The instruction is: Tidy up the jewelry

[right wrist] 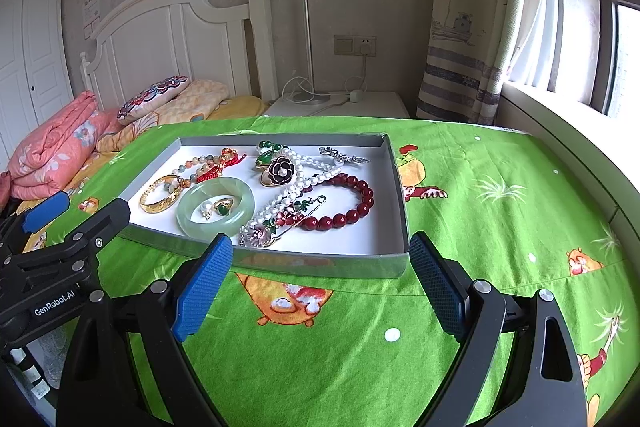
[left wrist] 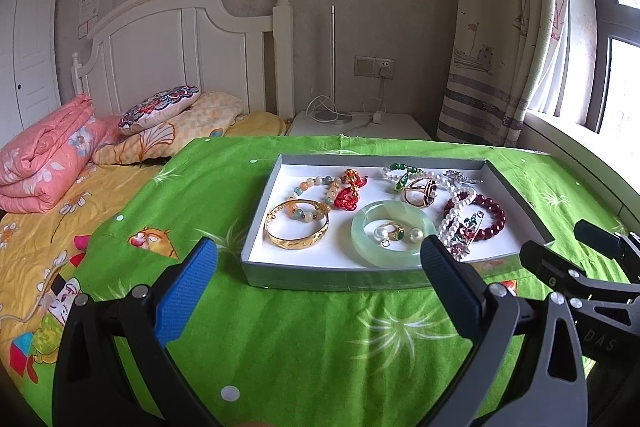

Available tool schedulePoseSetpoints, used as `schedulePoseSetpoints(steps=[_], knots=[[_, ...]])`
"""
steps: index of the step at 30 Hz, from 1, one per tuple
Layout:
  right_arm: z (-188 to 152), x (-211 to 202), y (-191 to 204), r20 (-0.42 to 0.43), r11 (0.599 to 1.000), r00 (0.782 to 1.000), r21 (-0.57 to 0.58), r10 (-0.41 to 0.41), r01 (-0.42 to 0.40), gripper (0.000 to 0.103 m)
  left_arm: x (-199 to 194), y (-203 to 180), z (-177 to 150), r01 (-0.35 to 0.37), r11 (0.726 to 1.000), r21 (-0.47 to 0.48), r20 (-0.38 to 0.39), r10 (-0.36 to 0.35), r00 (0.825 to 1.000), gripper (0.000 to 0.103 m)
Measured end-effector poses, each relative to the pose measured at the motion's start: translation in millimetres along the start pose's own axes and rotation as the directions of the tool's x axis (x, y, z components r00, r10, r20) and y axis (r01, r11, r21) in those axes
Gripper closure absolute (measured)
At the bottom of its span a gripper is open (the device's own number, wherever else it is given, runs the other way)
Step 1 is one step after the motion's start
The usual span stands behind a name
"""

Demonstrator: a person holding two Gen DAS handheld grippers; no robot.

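A grey tray with a white floor holds jewelry on the green cloth. In it lie a gold bangle, a pale jade bangle with a green ring inside it, a dark red bead bracelet, a pearl strand, a pastel bead bracelet and a black flower brooch. My left gripper is open and empty, just before the tray's near wall. My right gripper is open and empty, also at the near wall.
The green cartoon cloth covers the table. A bed with pink quilt lies left. A white nightstand with a lamp stands behind. A curtain and window sill are right.
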State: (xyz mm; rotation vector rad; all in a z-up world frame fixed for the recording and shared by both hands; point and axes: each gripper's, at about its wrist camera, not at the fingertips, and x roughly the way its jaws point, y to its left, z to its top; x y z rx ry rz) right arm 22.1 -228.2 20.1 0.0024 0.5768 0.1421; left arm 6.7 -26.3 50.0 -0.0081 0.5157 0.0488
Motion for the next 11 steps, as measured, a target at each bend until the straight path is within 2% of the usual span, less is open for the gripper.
schedulePoseSetpoints(steps=[8,11], knots=[[-0.4,-0.1,0.3,-0.001,1.000,1.000,0.004,0.005,-0.005,0.017,8.4,1.2,-2.7,0.013,1.000,-0.004,-0.064,-0.013,0.998,0.002],[-2.9,0.7,0.4,-0.026,1.000,0.999,0.015,0.024,-0.023,0.016,13.0,0.4,-6.5,0.019,1.000,0.008,-0.117,-0.017,0.993,0.002]])
